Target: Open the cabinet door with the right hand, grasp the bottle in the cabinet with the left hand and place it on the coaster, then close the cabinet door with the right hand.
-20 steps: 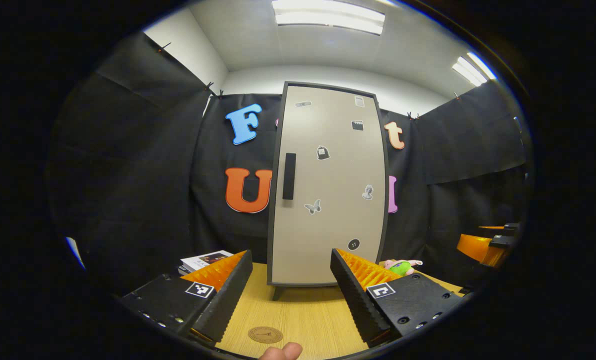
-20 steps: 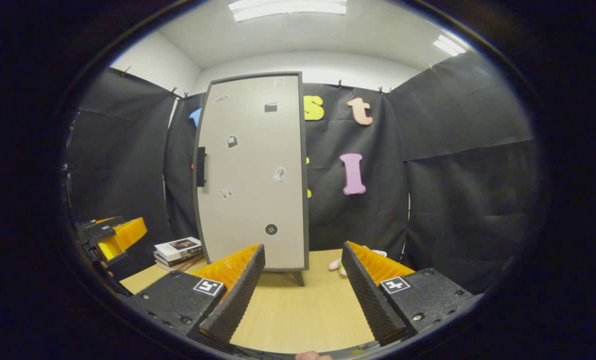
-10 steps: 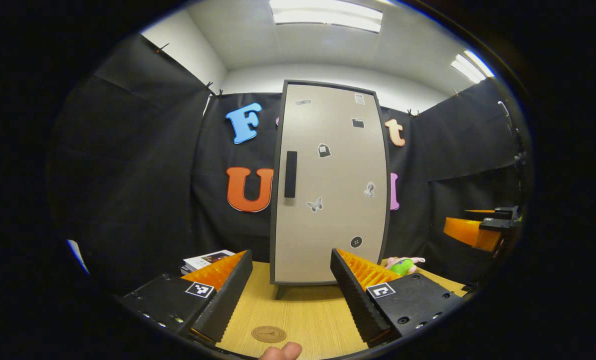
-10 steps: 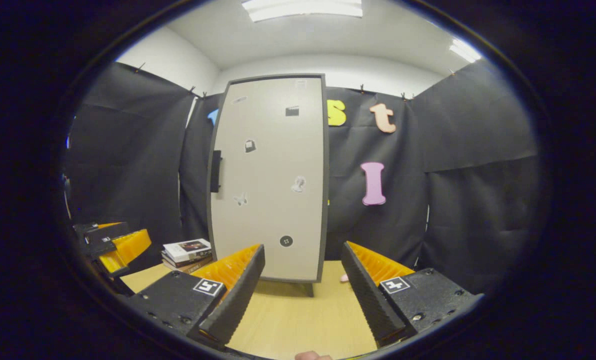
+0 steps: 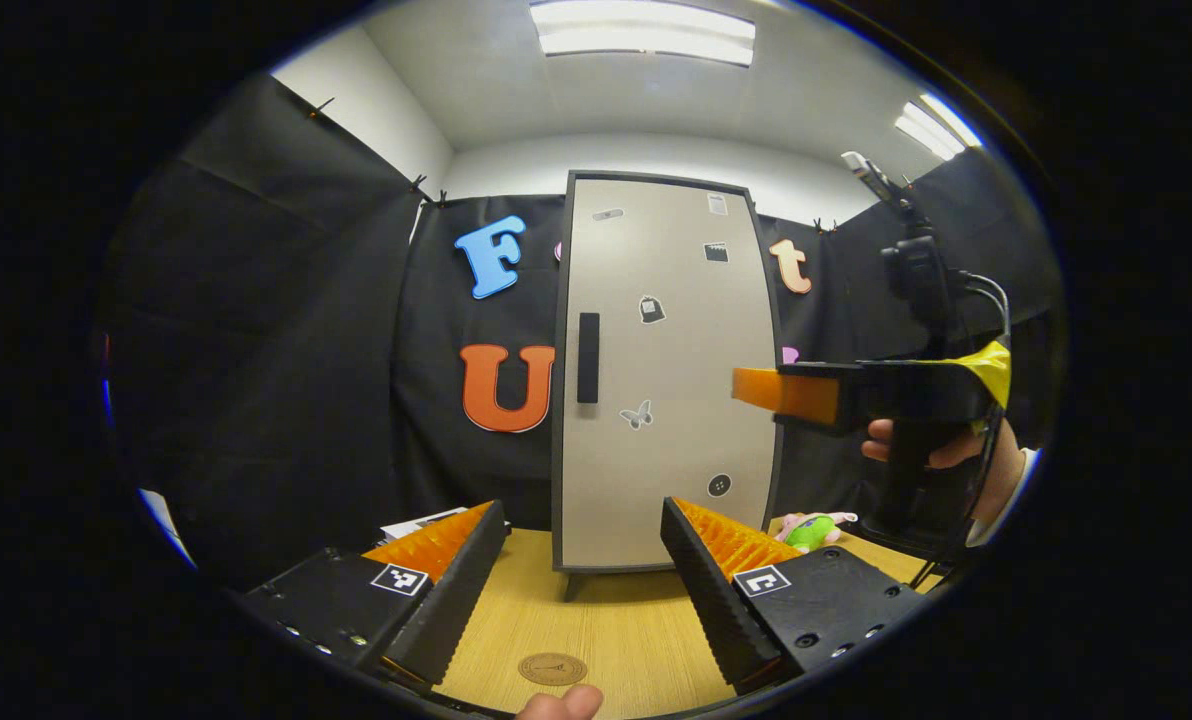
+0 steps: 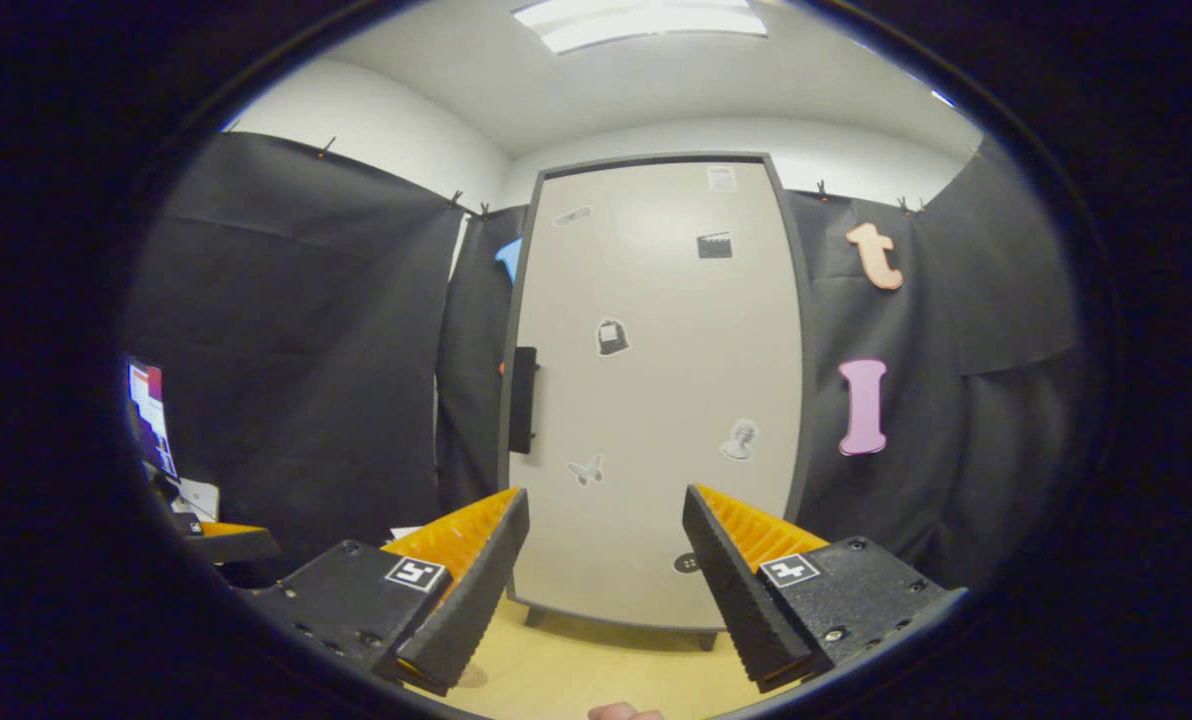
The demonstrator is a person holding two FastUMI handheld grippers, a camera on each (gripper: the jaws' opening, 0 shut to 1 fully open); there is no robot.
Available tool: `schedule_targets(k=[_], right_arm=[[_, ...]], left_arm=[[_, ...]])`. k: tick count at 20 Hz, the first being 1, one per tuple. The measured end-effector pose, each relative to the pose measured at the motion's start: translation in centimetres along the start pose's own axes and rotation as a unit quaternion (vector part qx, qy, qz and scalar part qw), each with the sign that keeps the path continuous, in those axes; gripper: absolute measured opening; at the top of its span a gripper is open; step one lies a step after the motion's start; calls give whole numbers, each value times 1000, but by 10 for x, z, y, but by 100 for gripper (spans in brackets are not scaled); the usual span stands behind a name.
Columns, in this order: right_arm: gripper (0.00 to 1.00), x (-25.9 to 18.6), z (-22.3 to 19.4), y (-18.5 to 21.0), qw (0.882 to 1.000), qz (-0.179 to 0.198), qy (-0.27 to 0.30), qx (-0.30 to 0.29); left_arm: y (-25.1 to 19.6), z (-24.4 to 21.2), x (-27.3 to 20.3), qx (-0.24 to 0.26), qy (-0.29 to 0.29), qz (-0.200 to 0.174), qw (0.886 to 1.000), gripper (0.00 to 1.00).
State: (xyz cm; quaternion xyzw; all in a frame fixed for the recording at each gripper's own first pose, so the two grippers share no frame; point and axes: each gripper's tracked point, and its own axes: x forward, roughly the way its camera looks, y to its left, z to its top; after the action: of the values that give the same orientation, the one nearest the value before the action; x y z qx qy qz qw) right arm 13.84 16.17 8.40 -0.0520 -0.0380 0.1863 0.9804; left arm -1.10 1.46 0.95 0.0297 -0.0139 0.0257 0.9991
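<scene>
Opening stage, door not yet touched. The cabinet (image 5: 664, 370) stood upright on the table (image 5: 606, 630), its door (image 6: 656, 400) closed, so the bottle inside was hidden. The handle (image 6: 523, 400), a vertical bar, lay on the door's left edge at mid height. In the right gripper view the right gripper (image 6: 604, 590) had its fingers spread and empty, aimed at the lower middle of the door; the handle lay up and to the left of that aim, apart from both fingers. In the left gripper view the right gripper (image 5: 786, 392), held in a hand (image 5: 941, 455), was level with the handle but off toward the door's right edge, and seemed the nearer tool to the door. The left gripper (image 5: 584, 600) was likewise spread and empty, low over the table, with the coaster (image 5: 552, 668) lying just ahead between its fingers. Judged next need: shift left, fingers straddling the bar across its long axis.
</scene>
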Motion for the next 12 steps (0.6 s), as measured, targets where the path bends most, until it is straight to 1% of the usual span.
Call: schedule_targets(k=[2, 6, 10, 12], right_arm=[[100, 30, 6, 11, 1000, 14, 1, -6], [100, 91, 14, 36, 999, 42, 17, 28], [100, 149, 10, 50, 998, 42, 38, 30], [100, 172, 6, 59, 997, 43, 53, 29]], left_arm=[[3, 2, -3, 4, 1, 1, 1000, 95], [10, 1, -9, -2, 5, 1, 1000, 95], [16, -3, -8, 2, 10, -2, 1000, 95], [21, -2, -7, 4, 10, -1, 1000, 95]])
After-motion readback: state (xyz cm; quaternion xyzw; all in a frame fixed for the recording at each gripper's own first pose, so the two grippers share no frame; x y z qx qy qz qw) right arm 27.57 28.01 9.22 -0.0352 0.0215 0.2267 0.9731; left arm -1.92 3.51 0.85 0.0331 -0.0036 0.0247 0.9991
